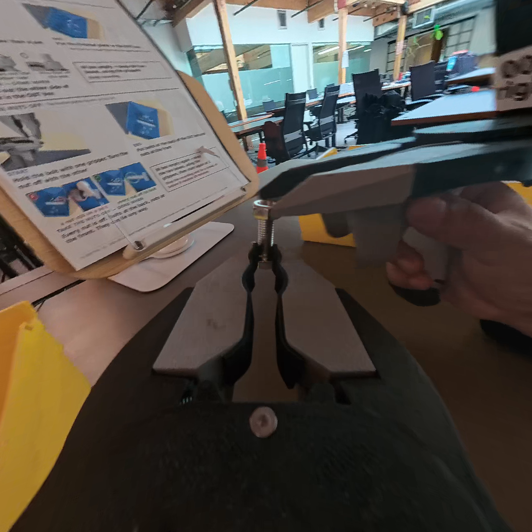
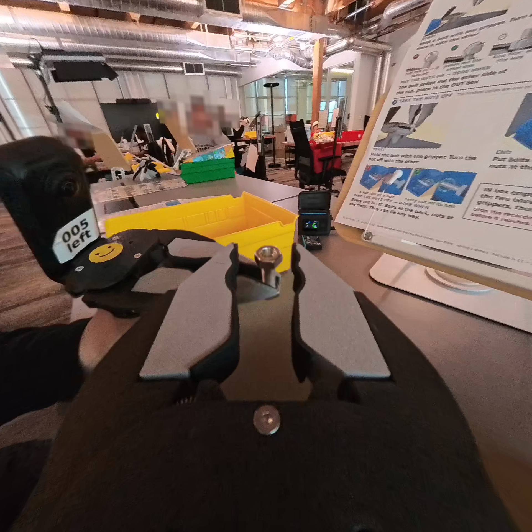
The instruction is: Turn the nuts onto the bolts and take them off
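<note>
Above the dark worktop point(image 1: 431, 359), the left tool point(image 1: 264, 256) is clamped on the head end of a silver bolt point(image 1: 263, 233), which stands upright from its black fingertips point(image 1: 252, 259). A nut point(image 1: 262, 208) sits at the top of the threaded shank. In the left wrist view the right tool point(image 1: 266, 198) reaches in from the right, held by a hand point(image 1: 460, 259), with its tips at the level of the nut; whether they touch it cannot be told from this view.

In the right wrist view the right tool point(image 2: 264, 259) has its jaws spread wide, 1 grey finger point(image 2: 201, 311) on each side of the nut point(image 2: 268, 254), with a clear gap on both sides, so it grips nothing. The bolt point(image 2: 269, 273) rises from the left tool point(image 2: 270, 288), which comes in from the left and carries a white label and a yellow smiley sticker point(image 2: 105, 252).

A yellow bin point(image 2: 207, 221) stands on the worktop just behind the bolt. To its right sit a small black device with a lit screen point(image 2: 313, 214) and an instruction sheet on a tilted wooden stand point(image 2: 449, 144). In the left wrist view another yellow bin point(image 1: 34, 388) shows at the lower left edge.
</note>
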The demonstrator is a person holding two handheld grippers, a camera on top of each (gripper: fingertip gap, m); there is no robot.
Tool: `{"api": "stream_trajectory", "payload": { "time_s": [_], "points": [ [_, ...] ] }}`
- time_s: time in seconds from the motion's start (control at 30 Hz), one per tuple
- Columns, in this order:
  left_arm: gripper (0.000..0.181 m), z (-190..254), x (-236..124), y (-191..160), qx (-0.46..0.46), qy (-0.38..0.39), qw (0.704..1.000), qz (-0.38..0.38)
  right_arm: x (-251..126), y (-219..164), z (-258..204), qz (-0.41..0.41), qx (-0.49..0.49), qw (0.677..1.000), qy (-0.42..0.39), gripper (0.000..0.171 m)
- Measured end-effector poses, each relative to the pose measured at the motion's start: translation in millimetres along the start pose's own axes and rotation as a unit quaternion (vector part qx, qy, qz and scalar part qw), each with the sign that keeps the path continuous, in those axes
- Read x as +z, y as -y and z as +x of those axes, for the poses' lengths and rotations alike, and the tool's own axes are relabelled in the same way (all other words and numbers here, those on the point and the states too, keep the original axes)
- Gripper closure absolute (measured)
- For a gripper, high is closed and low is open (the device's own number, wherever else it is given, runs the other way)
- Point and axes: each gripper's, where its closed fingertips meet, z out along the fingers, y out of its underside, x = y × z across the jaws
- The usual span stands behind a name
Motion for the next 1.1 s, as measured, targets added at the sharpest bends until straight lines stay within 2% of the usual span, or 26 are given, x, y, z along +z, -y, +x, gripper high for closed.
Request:
{"api": "stream_trajectory", "payload": {
  "time_s": [0.13, 0.23, 0.3, 0.43, 0.67, 0.9, 1.1],
  "points": [
    [0.175, -10, -3, 1, -0.017, 0.012, 1.000, 0.004, -10, -4, 2, -0.004, 0.001, 1.000, -0.015, 0.139],
    [0.175, 3, 1, -1, 0.009, -0.003, 1.000, -0.003, -2, -7, -5, -0.013, -0.004, 1.000, -0.003, 0.144],
    [0.175, 11, 2, 0, 0.023, -0.014, 1.000, -0.003, 6, -6, -7, -0.014, -0.005, 1.000, -0.001, 0.139],
    [0.174, 7, 1, 0, 0.016, -0.008, 1.000, -0.002, 12, -3, -3, -0.018, -0.005, 1.000, -0.014, 0.141],
    [0.175, -8, -1, -2, -0.007, 0.018, 1.000, -0.007, -4, -5, 1, -0.011, -0.004, 0.999, -0.030, 0.142],
    [0.174, 7, 2, -1, 0.009, -0.006, 1.000, -0.005, 14, -6, -4, -0.023, -0.004, 1.000, -0.020, 0.140],
    [0.175, -8, 0, -4, -0.011, 0.019, 1.000, -0.011, -1, -6, 3, -0.015, -0.009, 0.999, -0.045, 0.141]
  ]
}}
